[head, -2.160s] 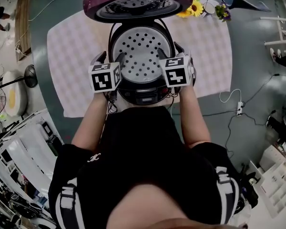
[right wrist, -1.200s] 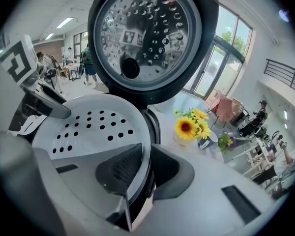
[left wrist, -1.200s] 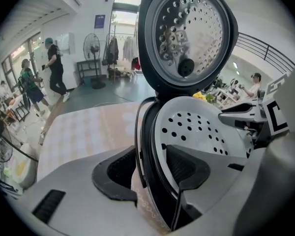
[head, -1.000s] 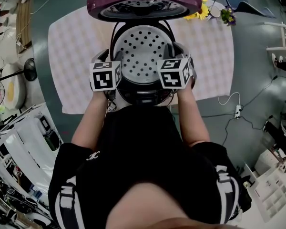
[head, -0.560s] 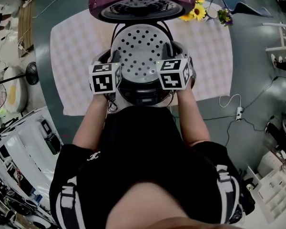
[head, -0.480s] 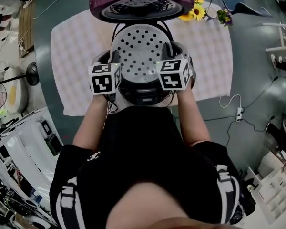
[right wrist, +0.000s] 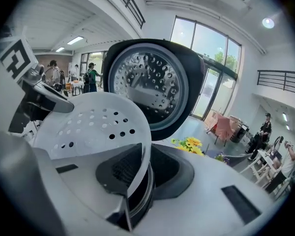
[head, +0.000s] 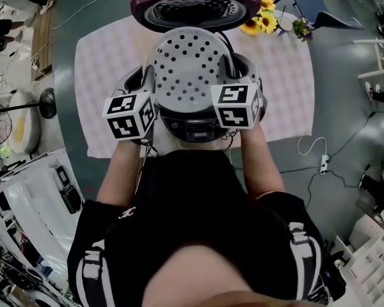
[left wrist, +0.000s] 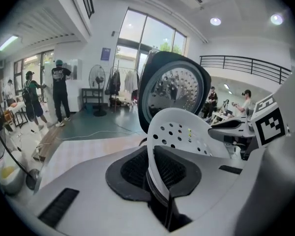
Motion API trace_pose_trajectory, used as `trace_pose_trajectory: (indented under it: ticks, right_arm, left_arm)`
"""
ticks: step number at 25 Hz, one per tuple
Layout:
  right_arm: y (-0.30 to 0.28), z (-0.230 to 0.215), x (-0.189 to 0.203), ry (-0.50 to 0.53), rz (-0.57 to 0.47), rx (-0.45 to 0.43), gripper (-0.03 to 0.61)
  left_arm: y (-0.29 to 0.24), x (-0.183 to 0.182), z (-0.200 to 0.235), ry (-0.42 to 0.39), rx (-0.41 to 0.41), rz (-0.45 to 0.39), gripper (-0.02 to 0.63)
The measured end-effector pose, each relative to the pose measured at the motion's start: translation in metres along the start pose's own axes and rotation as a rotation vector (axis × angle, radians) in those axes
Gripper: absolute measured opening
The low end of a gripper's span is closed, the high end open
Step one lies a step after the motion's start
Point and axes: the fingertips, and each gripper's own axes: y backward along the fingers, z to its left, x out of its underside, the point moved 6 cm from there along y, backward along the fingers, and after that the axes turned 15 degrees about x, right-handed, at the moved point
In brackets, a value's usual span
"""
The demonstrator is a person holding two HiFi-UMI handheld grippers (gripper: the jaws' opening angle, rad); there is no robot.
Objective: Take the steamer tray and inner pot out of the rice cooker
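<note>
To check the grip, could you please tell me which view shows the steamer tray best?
The head view: nearly all of the perforated steamer tray shows from above, over the rice cooker. The left and right gripper views each show only one side of its rim, edge-on, and some of the holes.

Our left gripper [head: 147, 77], jaws closing on the rim of the steamer tray [head: 189, 62], our right gripper [head: 232, 68] clamped opposite, both angled downward.

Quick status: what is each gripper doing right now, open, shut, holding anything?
Left gripper: jaws closing on the steamer tray rim, gripping it.
Right gripper: shut on the steamer tray's opposite rim.
</note>
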Motion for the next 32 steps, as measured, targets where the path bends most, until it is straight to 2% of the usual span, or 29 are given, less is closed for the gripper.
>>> trace_pose_trajectory:
  ticks: [7, 13, 22, 32]
  right_arm:
    - [0.031, 0.015, -0.005, -0.002, -0.086, -0.024, 0.055]
    - [0.058, 0.046, -0.028, 0.009, -0.181, -0.112, 0.055]
    - [0.084, 0.121, -0.063, 0.025, -0.236, -0.216, 0.055]
    - [0.095, 0.225, -0.099, 0.028, -0.212, -0.236, 0.054]
  left_arm:
    - [0.042, 0.011, -0.011, -0.018, -0.056, -0.07, 0.038]
    - [0.103, 0.021, -0.01, -0.016, -0.162, -0.127, 0.038]
    - [0.176, 0.045, 0.035, 0.035, -0.258, -0.173, 0.037]
    - [0.24, 0.068, 0.123, 0.053, -0.25, -0.171, 0.037]
